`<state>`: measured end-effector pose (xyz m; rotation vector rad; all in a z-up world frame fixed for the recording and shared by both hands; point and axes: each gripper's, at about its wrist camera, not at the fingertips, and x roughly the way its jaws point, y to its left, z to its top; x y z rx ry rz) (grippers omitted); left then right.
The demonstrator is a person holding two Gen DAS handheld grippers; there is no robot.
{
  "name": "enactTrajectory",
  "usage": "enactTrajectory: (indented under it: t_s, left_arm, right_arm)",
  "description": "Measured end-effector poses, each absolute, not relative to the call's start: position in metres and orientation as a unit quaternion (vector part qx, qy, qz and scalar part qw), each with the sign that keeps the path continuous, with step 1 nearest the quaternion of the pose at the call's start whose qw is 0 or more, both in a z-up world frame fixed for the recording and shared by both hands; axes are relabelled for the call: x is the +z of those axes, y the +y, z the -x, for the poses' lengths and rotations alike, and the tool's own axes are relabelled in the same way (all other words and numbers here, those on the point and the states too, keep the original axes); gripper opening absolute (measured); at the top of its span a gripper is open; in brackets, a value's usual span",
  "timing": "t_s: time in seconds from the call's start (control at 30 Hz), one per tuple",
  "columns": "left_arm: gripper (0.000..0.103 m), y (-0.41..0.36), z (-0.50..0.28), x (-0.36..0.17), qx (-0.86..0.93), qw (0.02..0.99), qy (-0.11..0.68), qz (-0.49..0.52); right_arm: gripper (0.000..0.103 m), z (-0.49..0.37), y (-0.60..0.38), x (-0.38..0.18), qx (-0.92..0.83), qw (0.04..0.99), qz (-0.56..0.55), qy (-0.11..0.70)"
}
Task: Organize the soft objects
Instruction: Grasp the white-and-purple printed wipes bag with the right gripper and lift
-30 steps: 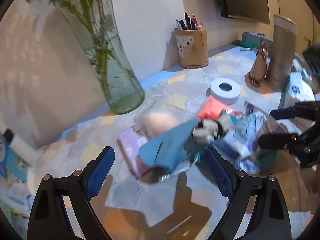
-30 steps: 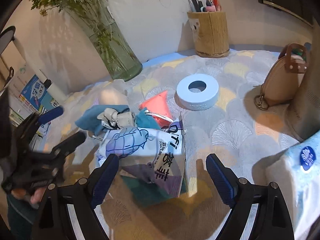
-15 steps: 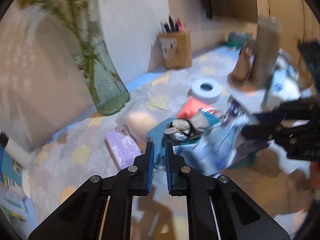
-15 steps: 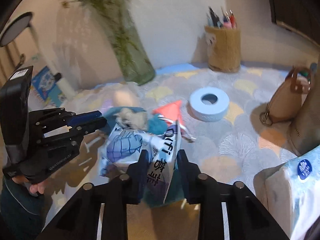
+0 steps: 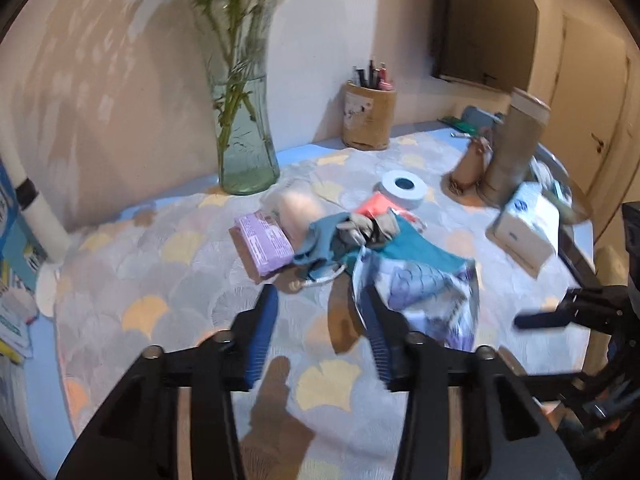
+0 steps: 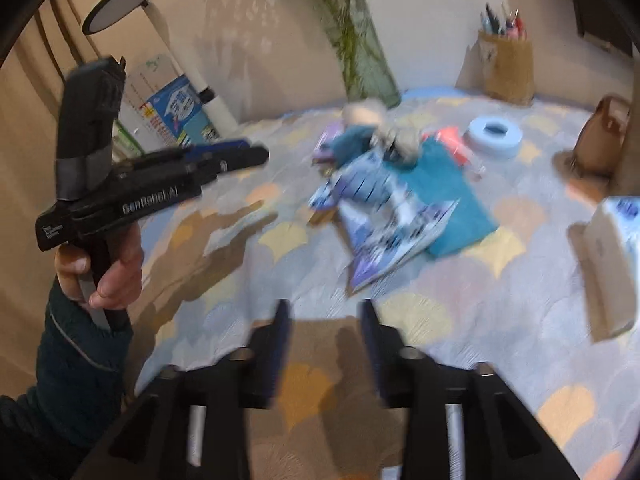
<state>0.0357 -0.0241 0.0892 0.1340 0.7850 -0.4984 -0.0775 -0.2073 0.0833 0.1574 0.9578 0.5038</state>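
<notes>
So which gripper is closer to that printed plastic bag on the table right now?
Left. The left gripper has one finger at the printed plastic bag, jaws open. The right gripper hangs back, apart from it, also open.

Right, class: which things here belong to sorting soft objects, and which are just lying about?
For the job: teal cloth; grey gloves; printed plastic bag.

Lying about: flower vase; pen holder; tape roll; tissue box; purple packet.

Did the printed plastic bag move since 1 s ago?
Yes. The printed plastic bag went from standing upright to lying flat, toppled away from the tape roll, atop the teal cloth.
</notes>
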Motion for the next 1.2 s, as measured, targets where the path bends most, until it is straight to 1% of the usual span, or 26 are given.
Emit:
enactTrajectory:
  t_s: [0.07, 0.1, 0.17, 0.27, 0.4, 0.43, 0.47, 0.5, 0.53, 0.57, 0.6, 0.63, 0.67, 0.8, 0.87, 0.97, 1.03, 1.07, 1.1, 1.2]
  left_arm:
    - [0.044, -0.024, -0.056, 0.084, -0.252, 0.883, 0.393, -0.038]
    - [0.044, -0.026, -0.065, 0.081, -0.256, 0.877, 0.404, -0.032]
    - [0.044, -0.034, -0.091, 0.07, -0.257, 0.862, 0.436, -0.025]
    - [0.044, -0.054, -0.119, 0.059, -0.263, 0.851, 0.451, -0.046]
    - [0.043, -0.076, -0.136, 0.038, -0.274, 0.832, 0.478, -0.069]
    - [0.041, -0.079, -0.136, 0.036, -0.273, 0.833, 0.475, -0.073]
    - [0.033, -0.078, -0.134, 0.036, -0.271, 0.838, 0.468, -0.076]
    - [0.017, -0.077, -0.132, 0.037, -0.27, 0.84, 0.464, -0.077]
    - [0.011, -0.075, -0.128, 0.038, -0.272, 0.841, 0.461, -0.075]
    - [0.01, -0.072, -0.125, 0.04, -0.273, 0.843, 0.457, -0.074]
    - [0.009, -0.068, -0.12, 0.043, -0.274, 0.847, 0.45, -0.073]
    - [0.008, -0.064, -0.115, 0.047, -0.277, 0.849, 0.445, -0.068]
    - [0.008, -0.058, -0.111, 0.052, -0.28, 0.851, 0.44, -0.057]
    - [0.008, -0.027, -0.082, 0.08, -0.3, 0.857, 0.418, 0.013]
    - [0.008, -0.015, -0.067, 0.089, -0.299, 0.862, 0.408, 0.021]
    - [0.009, -0.01, -0.051, 0.095, -0.295, 0.866, 0.404, 0.015]
    - [0.013, -0.016, -0.051, 0.091, -0.283, 0.866, 0.411, 0.001]
    - [0.024, -0.02, -0.053, 0.089, -0.281, 0.864, 0.418, -0.001]
    - [0.027, -0.027, -0.057, 0.086, -0.285, 0.859, 0.425, 0.001]
    - [0.027, -0.049, -0.063, 0.082, -0.307, 0.849, 0.43, 0.006]
  right_arm:
    - [0.092, 0.067, -0.213, 0.088, 0.222, 0.866, -0.069, 0.443]
    - [0.095, 0.06, -0.213, 0.09, 0.218, 0.869, -0.065, 0.439]
    - [0.095, 0.039, -0.208, 0.088, 0.224, 0.863, -0.058, 0.449]
    - [0.095, 0.011, -0.197, 0.081, 0.228, 0.857, -0.039, 0.46]
    - [0.095, -0.013, -0.178, 0.07, 0.227, 0.857, 0.014, 0.463]
    - [0.095, -0.016, -0.174, 0.065, 0.228, 0.854, 0.024, 0.466]
    - [0.095, -0.02, -0.17, 0.06, 0.229, 0.852, 0.03, 0.469]
    - [0.095, -0.022, -0.168, 0.056, 0.231, 0.851, 0.032, 0.471]
    - [0.095, -0.021, -0.164, 0.051, 0.232, 0.849, 0.039, 0.472]
    - [0.086, -0.019, -0.163, 0.047, 0.232, 0.851, 0.049, 0.469]
    - [0.068, -0.014, -0.158, 0.045, 0.229, 0.855, 0.068, 0.46]
    - [0.059, -0.012, -0.155, 0.043, 0.225, 0.856, 0.082, 0.459]
    - [0.056, -0.007, -0.153, 0.04, 0.222, 0.853, 0.1, 0.461]
    - [0.051, 0.029, -0.149, 0.05, 0.235, 0.866, 0.127, 0.424]
    - [0.051, 0.045, -0.156, 0.059, 0.233, 0.874, 0.114, 0.411]
    - [0.051, 0.065, -0.177, 0.07, 0.233, 0.884, 0.067, 0.399]
    - [0.051, 0.072, -0.19, 0.071, 0.223, 0.891, 0.048, 0.394]
    - [0.051, 0.072, -0.194, 0.071, 0.218, 0.892, 0.042, 0.395]
    - [0.051, 0.07, -0.201, 0.068, 0.21, 0.892, 0.032, 0.399]
    - [0.051, 0.063, -0.214, 0.061, 0.192, 0.894, -0.001, 0.406]
